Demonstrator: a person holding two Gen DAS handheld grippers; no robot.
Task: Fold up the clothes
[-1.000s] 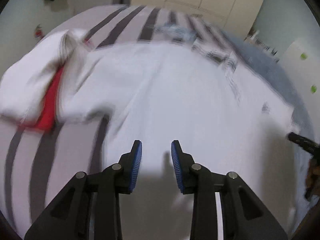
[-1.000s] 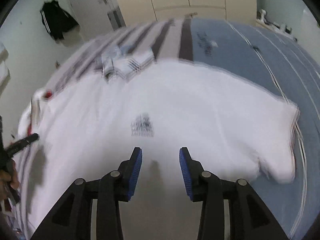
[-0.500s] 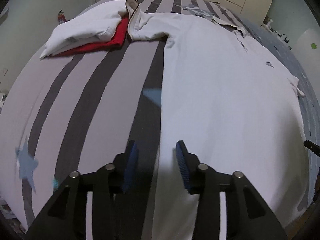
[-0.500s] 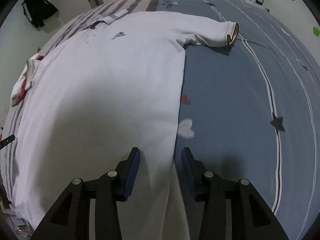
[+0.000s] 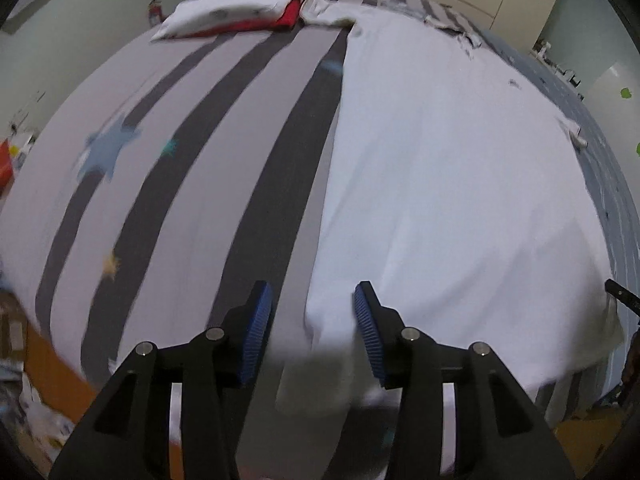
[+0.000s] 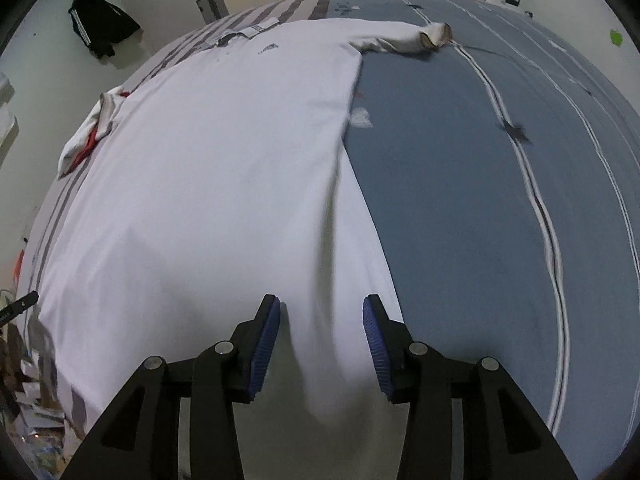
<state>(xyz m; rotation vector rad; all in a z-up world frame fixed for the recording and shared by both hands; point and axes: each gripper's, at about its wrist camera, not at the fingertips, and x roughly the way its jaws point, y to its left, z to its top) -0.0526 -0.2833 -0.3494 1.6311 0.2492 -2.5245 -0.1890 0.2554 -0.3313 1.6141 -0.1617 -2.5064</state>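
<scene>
A large white long-sleeved shirt [image 5: 448, 184] lies spread flat on the bed, collar far, hem near; it also shows in the right wrist view [image 6: 216, 168]. My left gripper [image 5: 313, 312] is open at the shirt's near left hem corner, whose edge lies between the jaws. My right gripper [image 6: 321, 322] is open over the near right hem corner, with cloth hanging between the jaws. One sleeve [image 6: 404, 42] stretches out at the far right. The other sleeve [image 5: 326, 16] bunches at the far left.
The bed has a grey striped cover [image 5: 192, 152] on the left and a blue cover [image 6: 472, 168] on the right. A white and red folded pile [image 5: 236, 20] lies at the far left. A black jacket [image 6: 100, 26] hangs on the wall. Clutter lies on the floor [image 6: 28, 408].
Both grippers have pulled back toward the near bed edge, from over the shirt's chest to its hem corners. The shirt now lies flatter and more stretched out.
</scene>
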